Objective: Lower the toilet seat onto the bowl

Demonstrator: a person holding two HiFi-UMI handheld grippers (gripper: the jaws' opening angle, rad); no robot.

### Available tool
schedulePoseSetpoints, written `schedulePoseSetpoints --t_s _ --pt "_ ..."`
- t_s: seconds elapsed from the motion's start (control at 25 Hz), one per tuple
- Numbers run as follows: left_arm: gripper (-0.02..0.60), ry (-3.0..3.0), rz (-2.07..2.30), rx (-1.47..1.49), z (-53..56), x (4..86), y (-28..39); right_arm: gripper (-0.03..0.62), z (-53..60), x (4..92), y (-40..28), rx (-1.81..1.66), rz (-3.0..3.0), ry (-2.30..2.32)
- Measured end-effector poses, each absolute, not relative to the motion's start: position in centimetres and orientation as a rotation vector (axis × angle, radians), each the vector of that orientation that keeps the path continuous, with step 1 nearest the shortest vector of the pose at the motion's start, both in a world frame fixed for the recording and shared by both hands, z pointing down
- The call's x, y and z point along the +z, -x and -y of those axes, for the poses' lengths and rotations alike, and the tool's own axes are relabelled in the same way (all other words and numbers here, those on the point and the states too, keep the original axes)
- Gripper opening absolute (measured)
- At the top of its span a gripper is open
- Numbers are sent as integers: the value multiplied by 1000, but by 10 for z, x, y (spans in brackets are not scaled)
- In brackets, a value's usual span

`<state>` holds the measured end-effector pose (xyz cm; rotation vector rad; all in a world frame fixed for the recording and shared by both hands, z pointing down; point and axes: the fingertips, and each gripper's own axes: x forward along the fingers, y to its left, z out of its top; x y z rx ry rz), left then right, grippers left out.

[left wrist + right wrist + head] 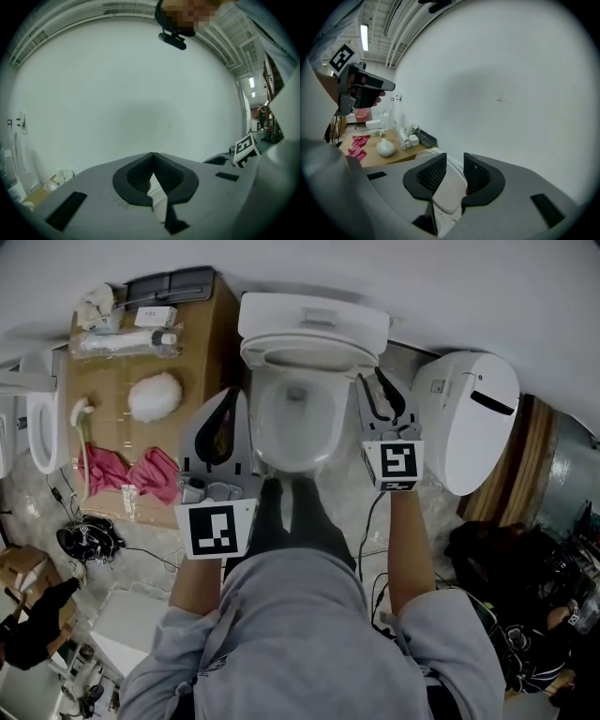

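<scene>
Pink cloths [150,474] and a white puff [155,396] lie on a brown tabletop [206,345].

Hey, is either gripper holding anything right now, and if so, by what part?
Nothing is held. The left gripper is shut on nothing. The right gripper is open beside the toilet, with its pads pressing on nothing.

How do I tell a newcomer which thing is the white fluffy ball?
Start at the toilet bowl in the middle; the brown table stands to its left. Mid-table lies the white fluffy ball, between the clear bottle behind and the pink cloths in front. It is the only round, fuzzy thing there.
</scene>
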<state>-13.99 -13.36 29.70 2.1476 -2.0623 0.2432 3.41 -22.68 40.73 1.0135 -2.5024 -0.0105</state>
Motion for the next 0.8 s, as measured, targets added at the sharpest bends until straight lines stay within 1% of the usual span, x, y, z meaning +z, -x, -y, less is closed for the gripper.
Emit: schedulePoseSetpoints --t_s 0.8 --pt "-2 -2102 2039 320 141 347 145 140 267 484 -20 -1 2453 -894"
